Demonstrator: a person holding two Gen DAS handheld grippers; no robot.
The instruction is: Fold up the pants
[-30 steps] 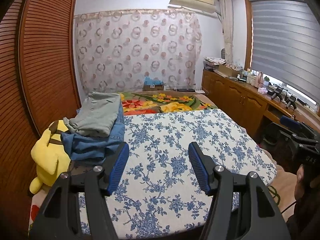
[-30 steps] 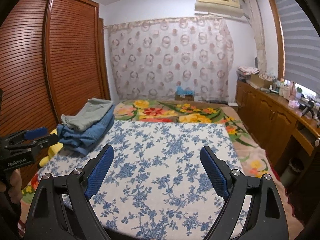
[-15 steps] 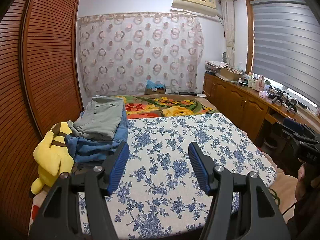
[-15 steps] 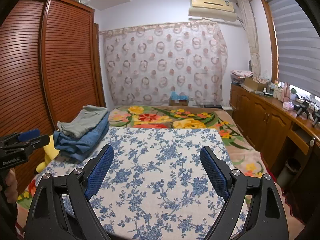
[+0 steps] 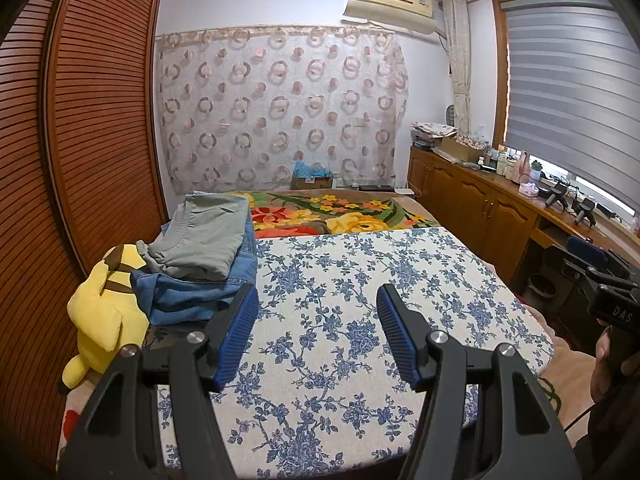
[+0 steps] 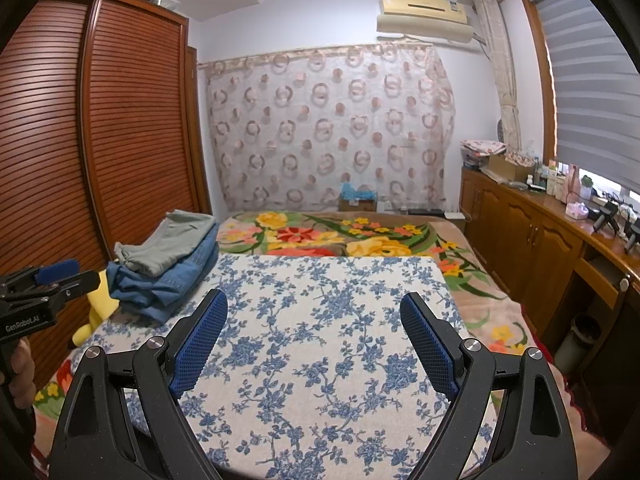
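A pile of pants lies at the bed's left edge: grey-green pants (image 5: 206, 236) on top of blue jeans (image 5: 188, 296). The pile also shows in the right wrist view, grey-green (image 6: 172, 242) over blue jeans (image 6: 160, 284). My left gripper (image 5: 316, 326) is open and empty, above the blue-flowered sheet (image 5: 360, 280), just right of the jeans. My right gripper (image 6: 314, 332) is open and empty above the same sheet (image 6: 320, 292). The left gripper also appears at the left edge of the right wrist view (image 6: 44, 284).
A yellow plush toy (image 5: 104, 312) lies left of the pile against the wooden slatted wardrobe (image 5: 80, 140). A bright flowered blanket (image 5: 340, 216) covers the far bed. Wooden cabinets (image 5: 480, 208) with clutter line the right wall.
Both cameras have tilted upward a little, so the bed and the pile sit lower in view. Both grippers stay open and empty.
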